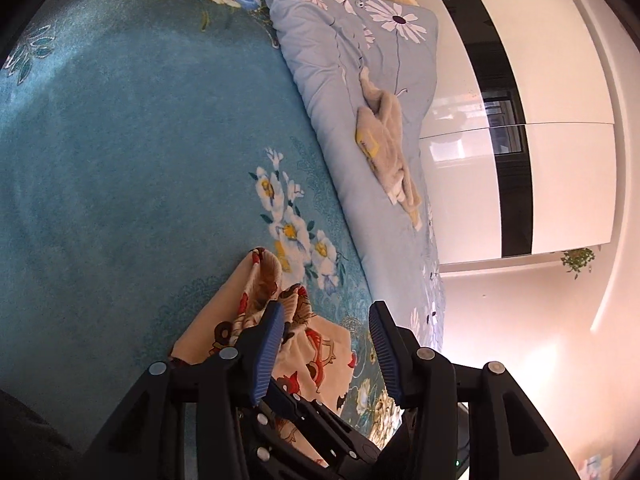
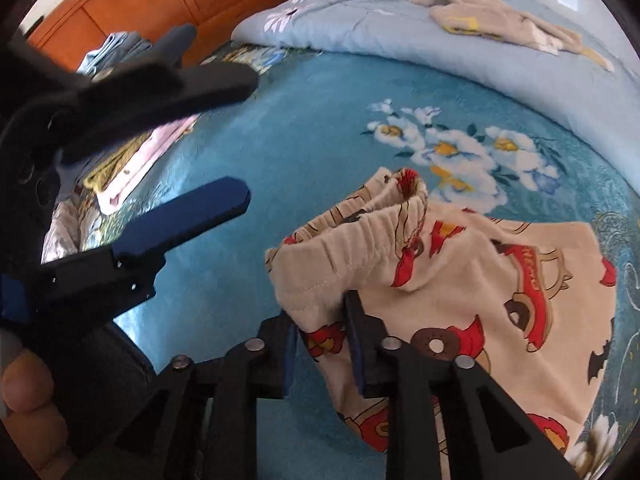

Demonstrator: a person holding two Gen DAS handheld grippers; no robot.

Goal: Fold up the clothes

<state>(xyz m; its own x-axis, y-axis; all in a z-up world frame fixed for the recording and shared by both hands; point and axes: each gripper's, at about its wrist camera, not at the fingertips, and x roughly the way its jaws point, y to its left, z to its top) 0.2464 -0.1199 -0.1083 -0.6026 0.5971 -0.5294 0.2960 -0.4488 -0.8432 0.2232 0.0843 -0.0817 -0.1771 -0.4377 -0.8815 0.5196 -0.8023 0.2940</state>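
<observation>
One pair of cartoon-print shorts (image 2: 460, 280) on the bed, right gripper (image 2: 322, 344) pinching its waistband. Left gripper (image 1: 328, 344) hangs released. One beige garment (image 1: 386, 144) on the quilt (image 1: 320, 52).

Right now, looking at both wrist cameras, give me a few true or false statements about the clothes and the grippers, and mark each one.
1. The right gripper is shut on the printed shorts. True.
2. The left gripper is clamped on the shorts. False: its jaws stand open, apart from the cloth.
3. The shorts lie on a teal floral blanket. True.
4. A beige garment rests on the light blue quilt. True.
5. The shorts are plain white. False: they are cream with red cars and doughnuts.
</observation>
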